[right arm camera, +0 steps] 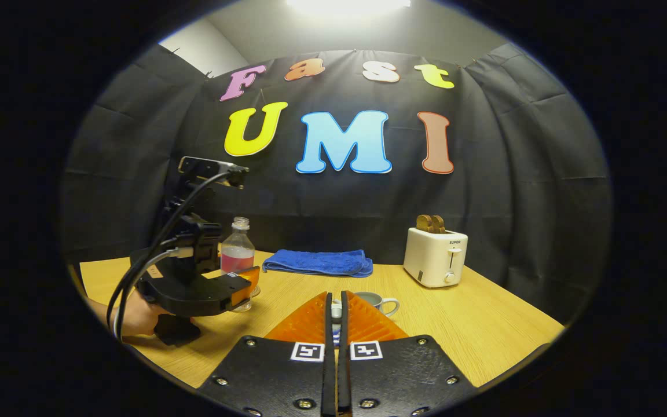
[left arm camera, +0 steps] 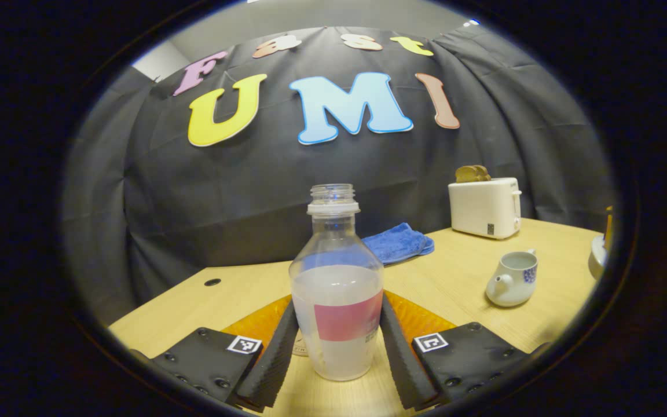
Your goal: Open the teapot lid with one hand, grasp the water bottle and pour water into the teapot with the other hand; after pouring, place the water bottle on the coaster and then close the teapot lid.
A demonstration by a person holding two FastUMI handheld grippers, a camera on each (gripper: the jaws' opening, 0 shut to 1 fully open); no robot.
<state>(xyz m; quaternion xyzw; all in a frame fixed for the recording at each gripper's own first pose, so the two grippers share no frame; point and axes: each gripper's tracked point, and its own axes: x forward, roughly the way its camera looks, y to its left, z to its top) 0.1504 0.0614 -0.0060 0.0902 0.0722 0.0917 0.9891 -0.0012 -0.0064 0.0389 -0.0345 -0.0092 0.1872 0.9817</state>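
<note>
Plastic water bottle (left arm camera: 338,301): upright on table (left arm camera: 461,272), cap off, roughly half full
left gripper (left arm camera: 338,324): closed around the bottle, both fingers against its sides, low on the body
coaster (left arm camera: 300,348): edge peeks out by the bottle's base; can't tell if the bottle stands on it
teapot (left arm camera: 510,281): well right of the bottle, mouth open
right gripper (right arm camera: 336,296): pinched on a small white piece, likely the teapot lid (right arm camera: 336,313)
progress: lid off, bottle gripped; can't tell if pouring is done; lid closing is left
</note>
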